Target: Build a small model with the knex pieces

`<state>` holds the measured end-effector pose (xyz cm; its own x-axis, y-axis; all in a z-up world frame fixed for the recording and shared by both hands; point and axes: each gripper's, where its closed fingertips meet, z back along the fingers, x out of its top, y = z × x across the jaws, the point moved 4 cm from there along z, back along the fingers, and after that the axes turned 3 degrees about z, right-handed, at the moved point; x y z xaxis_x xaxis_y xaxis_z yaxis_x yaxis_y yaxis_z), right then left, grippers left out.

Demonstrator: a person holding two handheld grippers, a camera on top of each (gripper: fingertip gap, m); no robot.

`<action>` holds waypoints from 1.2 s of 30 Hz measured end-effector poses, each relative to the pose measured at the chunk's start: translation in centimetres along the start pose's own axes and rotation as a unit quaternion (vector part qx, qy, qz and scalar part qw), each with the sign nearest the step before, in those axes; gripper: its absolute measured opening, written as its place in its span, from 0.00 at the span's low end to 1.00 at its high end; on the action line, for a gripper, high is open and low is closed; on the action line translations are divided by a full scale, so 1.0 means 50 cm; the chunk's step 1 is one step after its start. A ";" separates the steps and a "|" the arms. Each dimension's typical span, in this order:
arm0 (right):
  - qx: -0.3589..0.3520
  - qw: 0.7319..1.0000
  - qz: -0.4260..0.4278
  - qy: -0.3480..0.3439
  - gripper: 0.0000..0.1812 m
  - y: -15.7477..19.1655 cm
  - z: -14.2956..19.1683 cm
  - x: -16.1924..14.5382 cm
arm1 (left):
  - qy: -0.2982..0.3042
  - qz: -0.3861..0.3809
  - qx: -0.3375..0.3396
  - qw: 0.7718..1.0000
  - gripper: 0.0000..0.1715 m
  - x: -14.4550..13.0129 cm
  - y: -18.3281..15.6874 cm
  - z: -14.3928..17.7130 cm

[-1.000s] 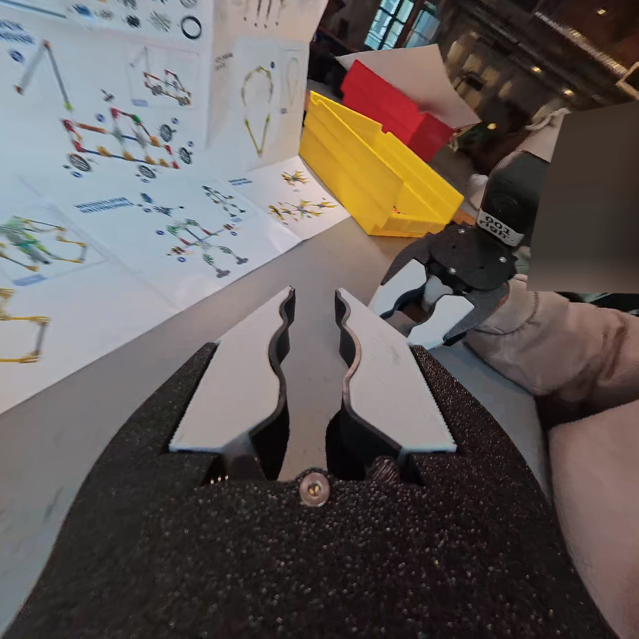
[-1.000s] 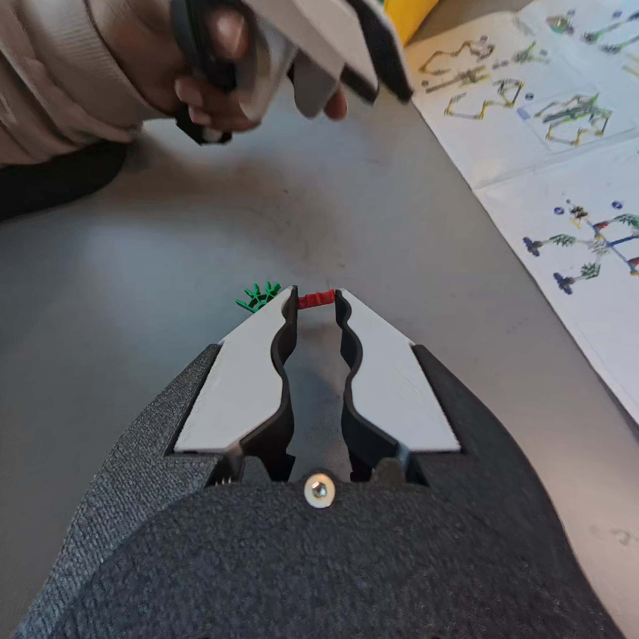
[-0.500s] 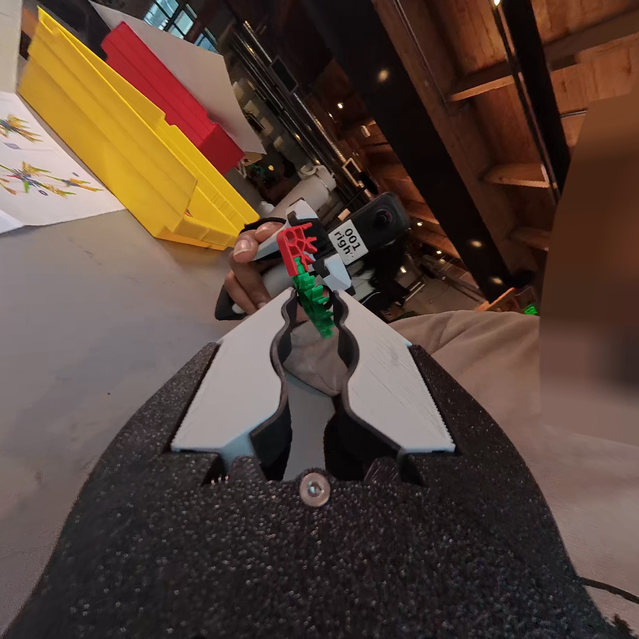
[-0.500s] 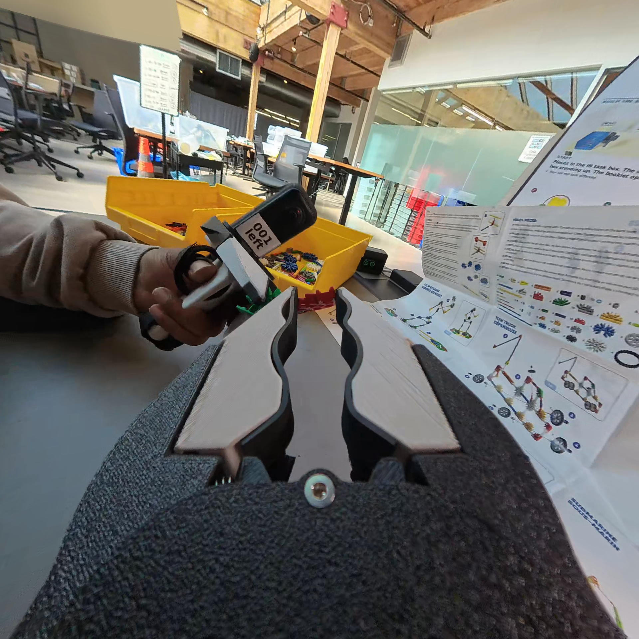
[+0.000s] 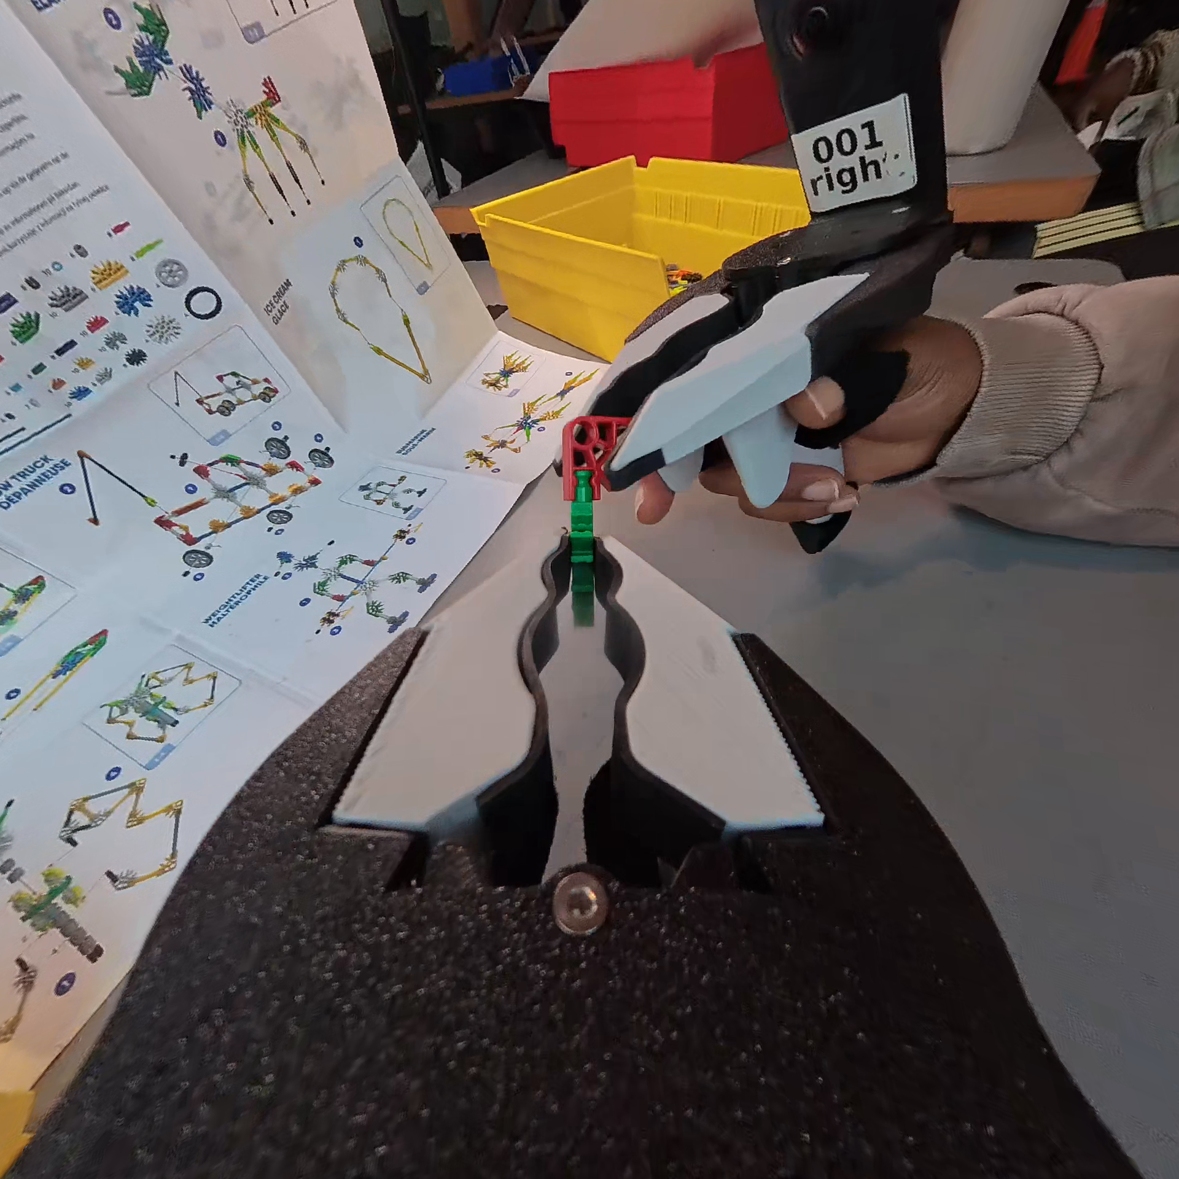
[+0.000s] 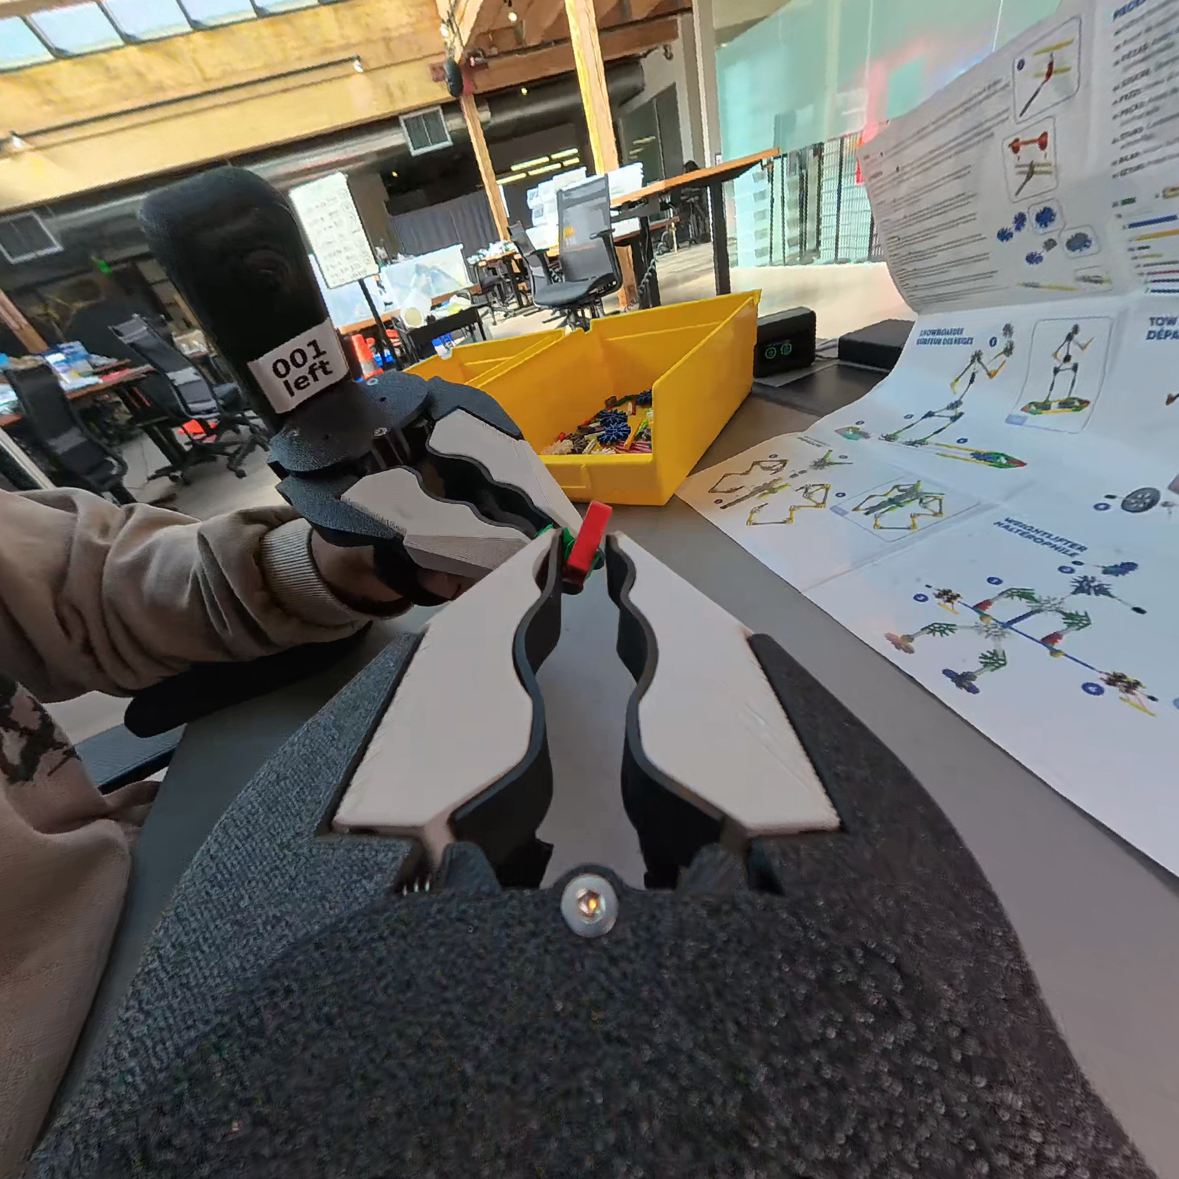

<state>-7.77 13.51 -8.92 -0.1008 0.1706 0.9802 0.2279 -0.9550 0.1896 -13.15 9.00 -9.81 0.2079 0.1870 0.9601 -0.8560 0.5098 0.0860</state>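
Observation:
A green toothed connector (image 5: 580, 561) is pinched at the tips of my left gripper (image 5: 582, 548), which is shut on it above the grey table (image 5: 925, 670). Its upper end is plugged into a red corner connector (image 5: 584, 456). My right gripper (image 6: 582, 548) is shut on that red connector (image 6: 584, 542), seen edge-on between its tips. In the left wrist view the right gripper (image 5: 612, 469) comes in from the right, held by a hand. In the right wrist view the left gripper (image 6: 542, 533) comes in from the left, its tips meeting mine, with only a sliver of green showing.
A yellow bin (image 6: 689, 408) with several small coloured pieces stands behind the grippers and also shows in the left wrist view (image 5: 574, 274). A red bin (image 5: 638, 108) lies beyond it. A folded instruction sheet (image 5: 223, 446) stands and lies alongside, also in the right wrist view (image 6: 957, 510). Beige sleeves flank both grippers. Only a small space, under 4 cm, lies between the two pairs of fingers.
The right gripper lifted the joined red and green pieces off the table. The left gripper, empty and open before, has closed on the green piece. Both views swung toward each other.

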 end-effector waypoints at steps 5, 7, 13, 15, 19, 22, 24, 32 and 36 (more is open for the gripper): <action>0.035 0.996 -0.081 -0.026 0.02 0.001 0.001 0.003 | -0.009 -0.025 0.004 1.000 0.02 0.006 -0.006 0.002; 0.052 0.991 -0.120 -0.039 0.03 0.001 0.002 0.003 | -0.012 -0.052 0.020 0.998 0.03 0.009 -0.008 0.004; 0.037 0.989 -0.135 -0.051 0.05 -0.001 -0.002 0.002 | -0.001 -0.140 0.088 0.986 0.02 0.007 -0.005 0.001; 0.018 0.992 -0.113 -0.047 0.03 -0.003 -0.003 0.000 | 0.007 -0.167 0.109 0.980 0.03 0.004 -0.004 0.000; -0.014 0.994 -0.090 -0.067 0.02 -0.010 0.003 0.010 | -0.020 -0.187 0.138 0.972 0.04 0.010 -0.012 -0.006; -0.041 0.992 -0.076 -0.094 0.02 -0.024 0.019 0.023 | -0.053 -0.156 0.099 0.981 0.15 0.017 -0.026 -0.006; -0.046 0.990 -0.056 -0.118 0.02 -0.026 0.033 0.038 | -0.079 -0.118 0.065 0.988 0.15 0.027 -0.029 0.002; 0.032 0.987 0.019 -0.158 0.02 0.024 0.048 0.071 | -0.180 0.416 -0.281 0.846 0.25 0.044 0.014 0.025; 0.059 0.984 0.079 -0.148 0.02 0.065 0.040 0.068 | -0.210 0.541 -0.418 0.698 0.26 0.053 0.004 0.029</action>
<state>-5.46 11.49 -4.84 0.2271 0.1022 0.9685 0.3299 -0.9438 0.0222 -13.46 8.36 -6.88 -0.6542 0.6702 0.3503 0.2092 0.6056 -0.7678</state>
